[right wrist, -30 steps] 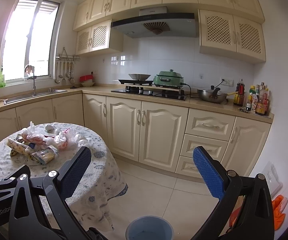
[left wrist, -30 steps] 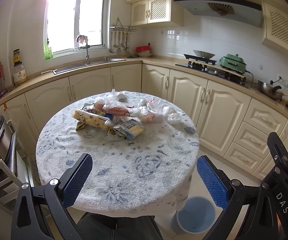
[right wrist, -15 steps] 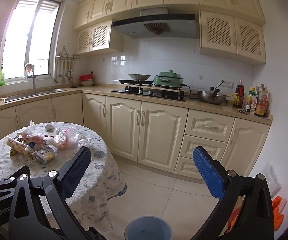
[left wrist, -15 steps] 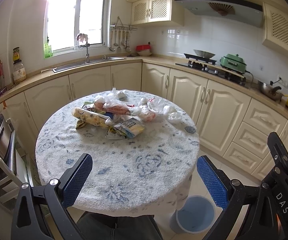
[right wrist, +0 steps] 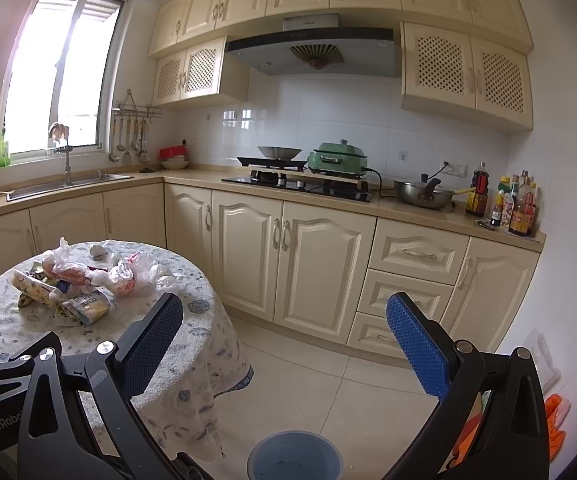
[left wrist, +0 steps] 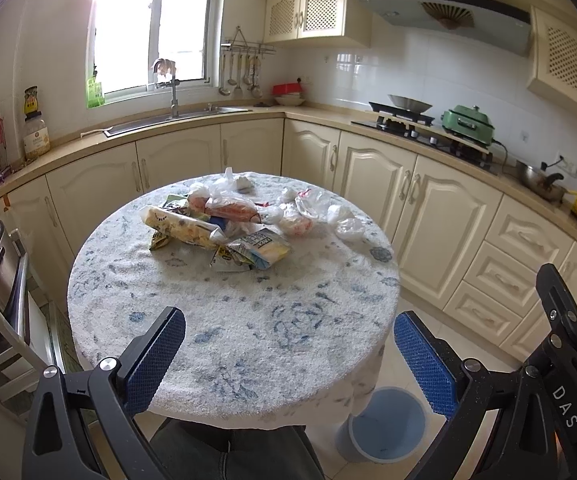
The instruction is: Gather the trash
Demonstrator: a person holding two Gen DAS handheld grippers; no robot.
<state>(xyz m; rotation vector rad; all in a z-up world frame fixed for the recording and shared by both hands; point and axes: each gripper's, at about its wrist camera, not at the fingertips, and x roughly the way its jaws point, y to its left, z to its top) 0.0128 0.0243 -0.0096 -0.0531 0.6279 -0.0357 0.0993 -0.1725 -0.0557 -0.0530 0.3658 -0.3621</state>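
We see both the left hand-held gripper (left wrist: 288, 344) and right hand-held gripper (right wrist: 282, 330) unchanged, spread wide and empty, short of the trash pile (left wrist: 232, 226) on the worktop (left wrist: 248, 320).

This is a home kitchen. Cream cabinets (right wrist: 316, 264) run along two walls under a beige countertop (right wrist: 416, 210), with a steel sink (left wrist: 176, 120) below the window (left wrist: 152, 28), a gas hob (right wrist: 300, 184) beneath a range hood (right wrist: 312, 50), ladles on a rail (left wrist: 244, 68), and sauce bottles (right wrist: 516, 208) at the counter's far right end.
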